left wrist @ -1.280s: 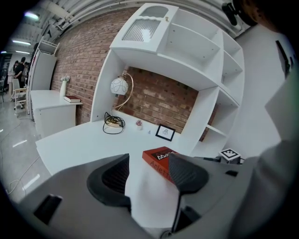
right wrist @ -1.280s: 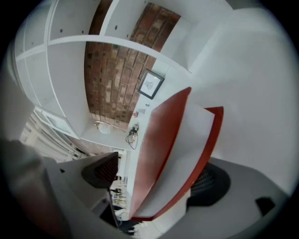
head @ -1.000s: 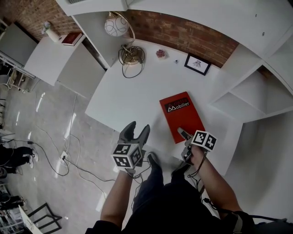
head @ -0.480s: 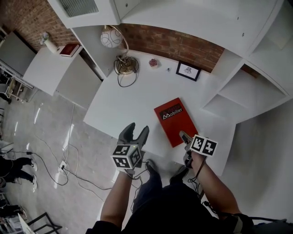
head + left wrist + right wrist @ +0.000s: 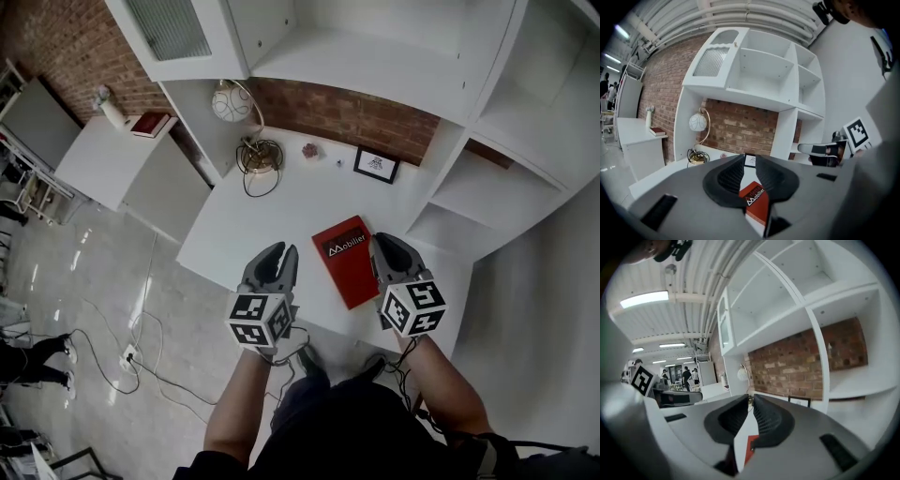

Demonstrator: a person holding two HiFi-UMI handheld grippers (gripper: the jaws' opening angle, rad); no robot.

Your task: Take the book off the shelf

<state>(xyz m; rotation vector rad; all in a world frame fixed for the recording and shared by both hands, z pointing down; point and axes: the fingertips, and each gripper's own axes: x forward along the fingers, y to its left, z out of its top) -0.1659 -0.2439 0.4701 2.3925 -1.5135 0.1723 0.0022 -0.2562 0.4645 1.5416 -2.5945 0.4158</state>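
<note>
Book flat, just L of R gripper; jaws closing empty.

- The tabletop is viewed steeply from above in the head view.
- The left gripper view is aimed low across it, towards the shelf.
- The right gripper view is aimed likewise; the book and brick wall are shared by all three.
</note>
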